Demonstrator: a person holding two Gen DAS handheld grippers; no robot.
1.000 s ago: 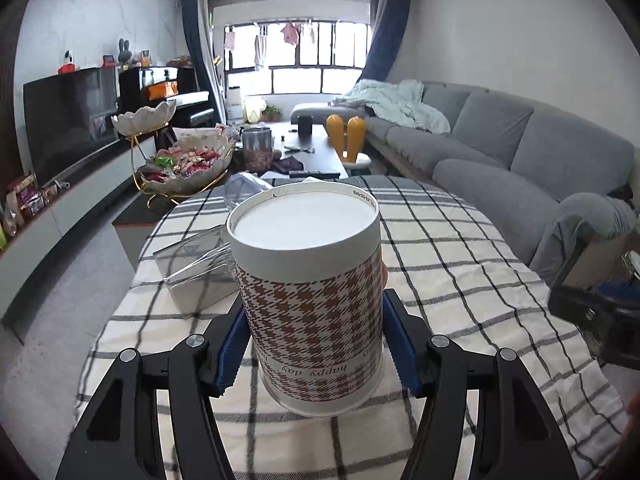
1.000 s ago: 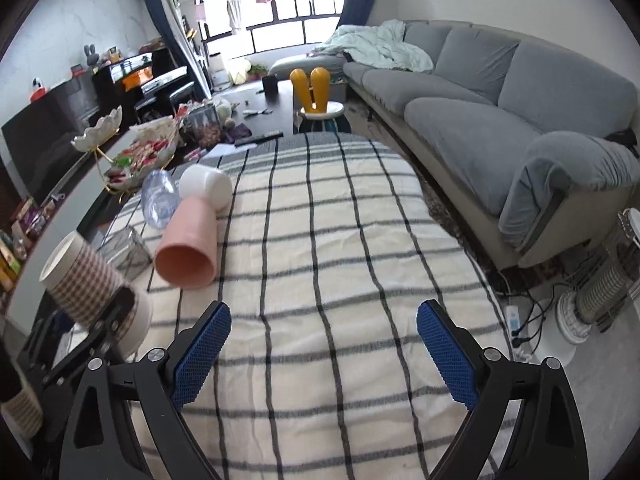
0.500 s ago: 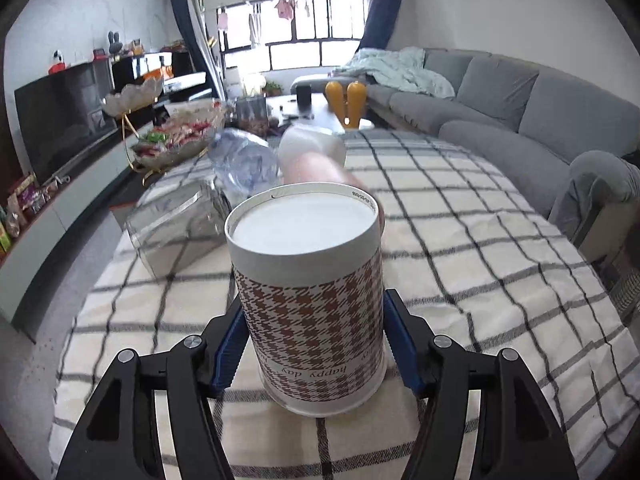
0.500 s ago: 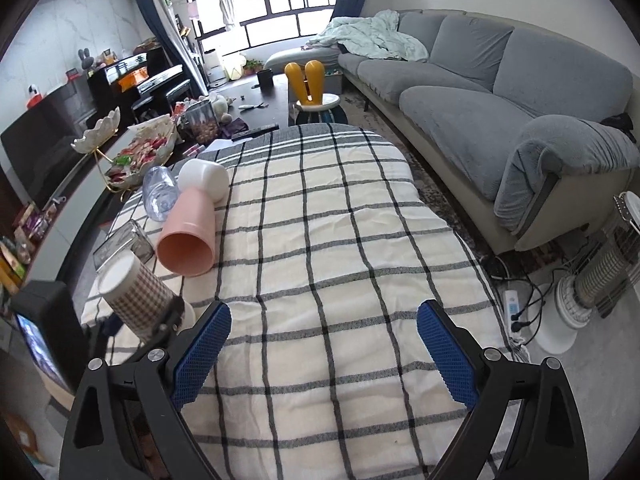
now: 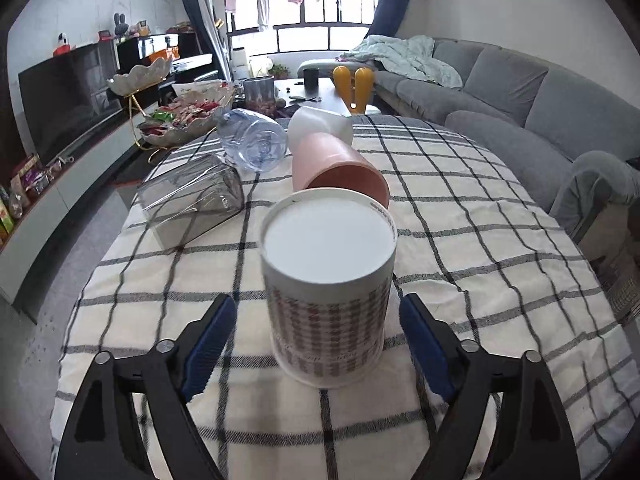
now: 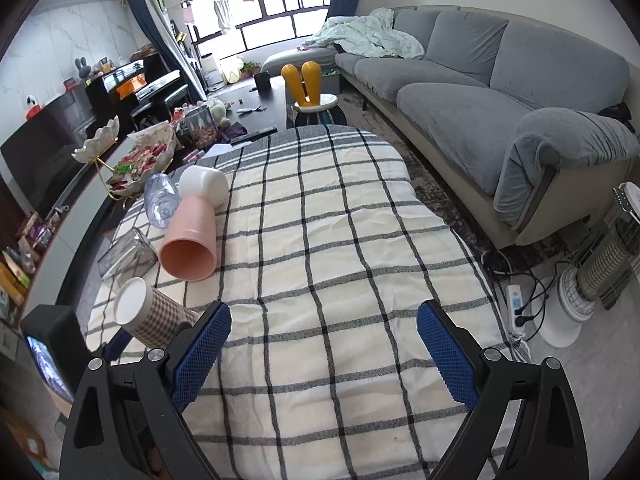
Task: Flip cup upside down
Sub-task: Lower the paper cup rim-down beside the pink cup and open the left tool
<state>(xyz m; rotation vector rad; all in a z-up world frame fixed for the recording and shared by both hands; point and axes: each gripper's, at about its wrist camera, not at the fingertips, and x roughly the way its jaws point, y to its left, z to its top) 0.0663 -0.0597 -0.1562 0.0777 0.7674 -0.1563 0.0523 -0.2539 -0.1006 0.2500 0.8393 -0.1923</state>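
Released, the cup (image 5: pixel 328 300) stands inverted between the opened left claw (image 5: pixel 320 344)

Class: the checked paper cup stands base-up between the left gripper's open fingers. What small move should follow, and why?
Probably draw the left gripper straight back. The checked cup already stands base-up on the tablecloth, and both pads sit clear of its sides.

Left fingers (image 5: pixel 210 340) now apart from cup (image 5: pixel 328 300).
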